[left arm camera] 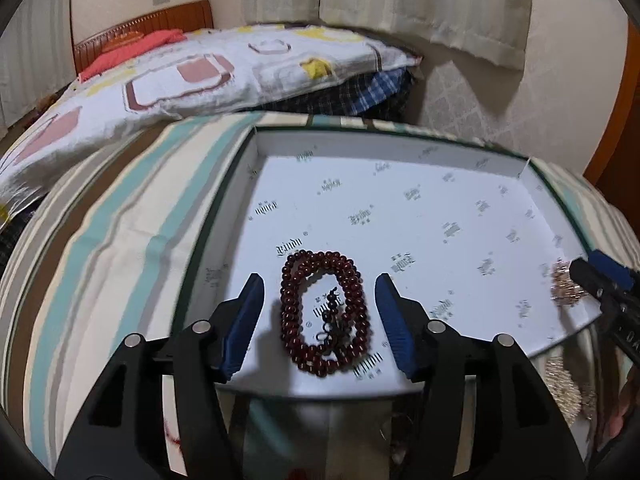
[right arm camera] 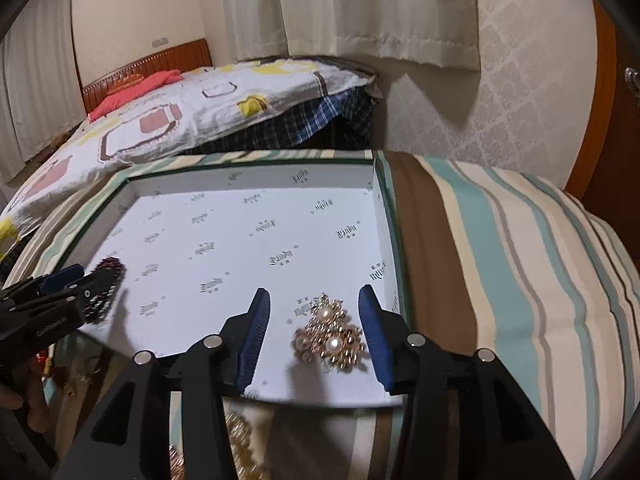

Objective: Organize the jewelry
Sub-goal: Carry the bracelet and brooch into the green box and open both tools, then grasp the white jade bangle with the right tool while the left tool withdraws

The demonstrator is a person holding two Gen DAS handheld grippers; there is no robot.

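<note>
One shallow box lid (left arm camera: 400,148) is lying open-side up on a striped cloth (left arm camera: 100,240), and two pieces of jewelry are resting on its white printed floor. One dark red bead bracelet (left arm camera: 324,312), coiled in loops, is lying between the fingers of the left gripper (left arm camera: 320,320); those fingers are standing apart, with clear gaps to the beads on both sides. One gold pearl ornament (right arm camera: 330,338) showing three pearls is lying between the fingers of the right gripper (right arm camera: 314,336), which are also standing apart, not pressing on it; it is sitting nearer the right finger. Beyond both sets of fingertips the lid's floor is stretching bare to the far wall. The lid's right wall (right arm camera: 390,240) is running just outside the right gripper's right finger. More gold pieces (right arm camera: 240,440) are showing below the lid's near edge, uncountable.
</note>
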